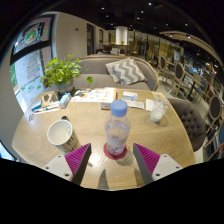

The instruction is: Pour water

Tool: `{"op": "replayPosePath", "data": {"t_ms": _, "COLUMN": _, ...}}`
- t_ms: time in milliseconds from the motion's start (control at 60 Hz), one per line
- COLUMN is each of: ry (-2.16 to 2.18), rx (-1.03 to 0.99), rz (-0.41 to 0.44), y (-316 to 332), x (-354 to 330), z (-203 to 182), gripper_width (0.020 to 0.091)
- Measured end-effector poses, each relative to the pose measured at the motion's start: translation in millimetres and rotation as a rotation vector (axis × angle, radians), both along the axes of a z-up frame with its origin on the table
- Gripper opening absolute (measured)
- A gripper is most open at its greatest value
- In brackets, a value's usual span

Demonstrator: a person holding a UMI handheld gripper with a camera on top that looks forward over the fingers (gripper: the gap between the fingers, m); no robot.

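A clear plastic water bottle [117, 129] with a blue cap stands upright on a red coaster [117, 153] on the wooden table [140, 125]. It is just ahead of my gripper [112, 158], roughly centred between the two fingers. My fingers are open, magenta pads [77, 157] spread wide, with clear gaps on both sides of the bottle. A white cup [61, 134] stands on the table to the left of the bottle, ahead of my left finger.
A clear glass [157, 108] stands to the right, farther back. Books and papers [95, 96] lie at the far side of the table, next to a green potted plant [62, 73]. A grey sofa with a patterned cushion [127, 70] sits beyond the table.
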State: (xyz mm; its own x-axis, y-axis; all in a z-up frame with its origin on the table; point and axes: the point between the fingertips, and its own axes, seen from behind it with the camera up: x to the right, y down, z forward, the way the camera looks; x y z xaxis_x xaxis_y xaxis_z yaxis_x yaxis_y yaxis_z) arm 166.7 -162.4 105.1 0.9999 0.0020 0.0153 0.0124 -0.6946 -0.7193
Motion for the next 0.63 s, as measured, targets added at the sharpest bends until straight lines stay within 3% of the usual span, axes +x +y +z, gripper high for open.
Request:
{"op": "replayPosePath", "data": {"t_ms": 350, "ry": -0.056, "rx": -0.012, "rz": -0.095, "y": -96, "x": -49, "z": 71, "gripper_width": 0.0857}}
{"op": "replayPosePath", "data": {"t_ms": 633, "ry": -0.035, "rx": -0.003, "rz": -0.118, "y": -122, "x": -70, "z": 79, "gripper_width": 0.0853}}
